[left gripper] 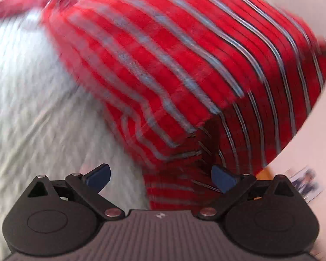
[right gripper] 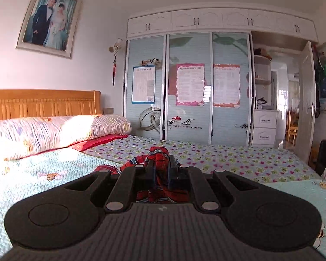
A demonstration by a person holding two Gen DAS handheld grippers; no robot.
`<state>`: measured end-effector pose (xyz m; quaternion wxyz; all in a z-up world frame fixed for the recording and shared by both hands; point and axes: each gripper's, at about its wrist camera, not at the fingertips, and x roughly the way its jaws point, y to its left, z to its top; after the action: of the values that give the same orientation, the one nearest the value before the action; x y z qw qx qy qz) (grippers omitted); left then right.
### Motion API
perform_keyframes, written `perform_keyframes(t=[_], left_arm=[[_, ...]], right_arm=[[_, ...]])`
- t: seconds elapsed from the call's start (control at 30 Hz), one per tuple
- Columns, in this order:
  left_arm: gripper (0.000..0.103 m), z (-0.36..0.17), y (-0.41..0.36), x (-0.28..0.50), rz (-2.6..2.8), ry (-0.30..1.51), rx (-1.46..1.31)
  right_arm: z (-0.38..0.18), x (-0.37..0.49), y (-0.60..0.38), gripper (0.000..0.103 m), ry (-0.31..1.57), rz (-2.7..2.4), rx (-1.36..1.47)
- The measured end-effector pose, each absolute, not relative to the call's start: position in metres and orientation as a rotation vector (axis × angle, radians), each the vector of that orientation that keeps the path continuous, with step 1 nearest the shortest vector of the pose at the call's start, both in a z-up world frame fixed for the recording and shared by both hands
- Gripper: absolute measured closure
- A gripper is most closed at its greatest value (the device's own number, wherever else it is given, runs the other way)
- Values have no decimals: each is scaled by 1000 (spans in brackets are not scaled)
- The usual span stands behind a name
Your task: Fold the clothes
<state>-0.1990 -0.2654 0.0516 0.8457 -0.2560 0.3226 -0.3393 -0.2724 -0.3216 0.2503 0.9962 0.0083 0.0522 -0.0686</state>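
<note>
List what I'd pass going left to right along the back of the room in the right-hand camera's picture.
Framed photo → wall lamp → blue poster → two pink posters → white drawers → open door.

The red striped garment is soft ribbed knit cloth. The left tongs are matt black plastic with dull metal pivots. The bed cover is quilted, puckered cotton. The headboard is glossy varnished wood.
</note>
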Motion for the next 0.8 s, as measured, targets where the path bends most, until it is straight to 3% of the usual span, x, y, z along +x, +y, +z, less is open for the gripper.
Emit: perform_keyframes(t=[0.13, 0.17, 0.23, 0.27, 0.53, 0.8], left_arm=[[2, 51, -295, -185, -609, 636, -471], [9, 49, -294, -177, -588, 645, -467], [75, 45, -291, -159, -621, 701, -437], [101, 48, -284, -155, -611, 702, -420], [101, 110, -146, -163, -516, 480, -353], [101, 170, -33, -214, -453, 190, -66]], right_arm=[[249, -275, -321, 94, 106, -131, 22], [248, -276, -320, 94, 107, -131, 18], [246, -279, -318, 94, 109, -132, 11], [244, -280, -317, 94, 114, -144, -5], [187, -295, -346, 94, 208, -183, 149], [152, -317, -278, 94, 277, 8, 185]])
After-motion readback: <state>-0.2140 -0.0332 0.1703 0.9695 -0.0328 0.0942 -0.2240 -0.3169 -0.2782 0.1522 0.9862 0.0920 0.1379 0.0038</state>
